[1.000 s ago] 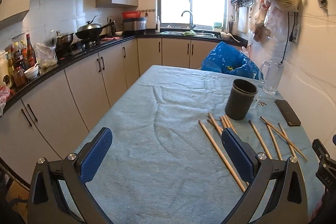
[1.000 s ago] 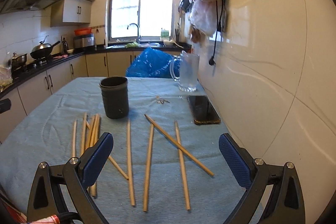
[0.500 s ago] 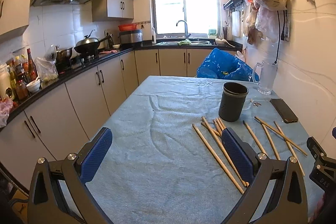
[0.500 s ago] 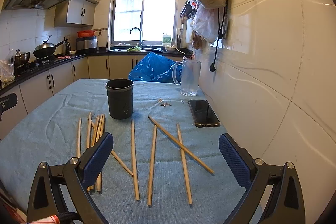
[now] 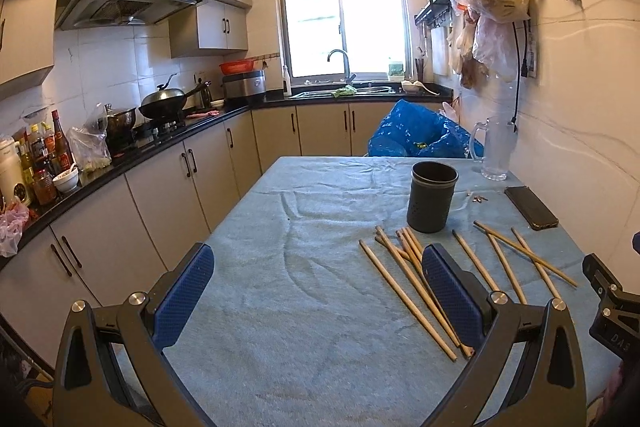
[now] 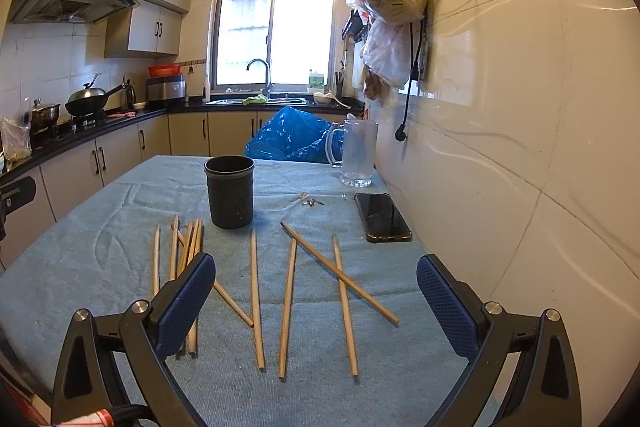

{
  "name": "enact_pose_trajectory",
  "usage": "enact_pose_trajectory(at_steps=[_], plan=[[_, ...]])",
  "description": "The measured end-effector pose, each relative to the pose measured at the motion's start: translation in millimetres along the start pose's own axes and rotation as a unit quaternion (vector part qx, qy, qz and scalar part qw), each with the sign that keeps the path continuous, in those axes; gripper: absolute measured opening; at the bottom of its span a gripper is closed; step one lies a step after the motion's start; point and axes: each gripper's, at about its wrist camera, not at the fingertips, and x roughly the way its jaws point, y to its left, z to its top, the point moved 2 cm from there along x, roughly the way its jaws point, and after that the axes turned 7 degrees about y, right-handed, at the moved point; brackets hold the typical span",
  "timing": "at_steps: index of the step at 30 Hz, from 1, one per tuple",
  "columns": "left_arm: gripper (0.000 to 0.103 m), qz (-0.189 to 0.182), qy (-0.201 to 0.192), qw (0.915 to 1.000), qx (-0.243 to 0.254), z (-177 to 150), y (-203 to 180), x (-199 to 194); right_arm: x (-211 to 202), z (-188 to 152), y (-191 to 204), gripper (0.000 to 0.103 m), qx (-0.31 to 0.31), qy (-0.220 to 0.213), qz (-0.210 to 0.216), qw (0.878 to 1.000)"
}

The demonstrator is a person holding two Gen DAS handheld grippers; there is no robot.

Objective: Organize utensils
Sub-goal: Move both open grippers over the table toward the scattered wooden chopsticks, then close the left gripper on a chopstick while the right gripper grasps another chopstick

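Note:
Several wooden chopsticks (image 6: 256, 299) lie scattered on the blue-grey tablecloth (image 6: 100, 259) in front of a dark cylindrical holder (image 6: 229, 191), which stands upright and looks empty. In the left wrist view the same chopsticks (image 5: 404, 291) lie at right, below the holder (image 5: 432, 197). My left gripper (image 5: 316, 299) hangs open above bare cloth, left of the chopsticks. My right gripper (image 6: 316, 307) is open over the near ends of the chopsticks, holding nothing. Part of the right gripper's body (image 5: 612, 311) shows at the left view's right edge.
A black phone (image 6: 382, 217), small keys (image 6: 312, 202) and a glass pitcher (image 6: 358, 153) sit near the tiled wall on the right. A blue bag (image 6: 292, 141) lies behind the table's far edge. Kitchen counters (image 5: 140, 143) run along the left.
Both views have tilted upward and pulled back a little, so the table and chopsticks sit lower in frame. Both grippers stay open and nothing on the table has moved.

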Motion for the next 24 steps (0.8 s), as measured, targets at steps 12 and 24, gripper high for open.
enact_pose_trajectory(at_steps=[12, 24], plan=[[0.103, 0.001, -0.013, 0.9996, -0.025, -3.6, 8.2, -2.6, -3.8, -5.6, -17.6, 0.102, 0.024, 0.005, -0.002, 1.0], [0.103, 0.003, 0.084, 0.994, -0.07, 8.7, 45.0, 61.9, 51.3, -0.8, -45.9, 0.102, 0.012, 0.08, 0.014, 0.997]])
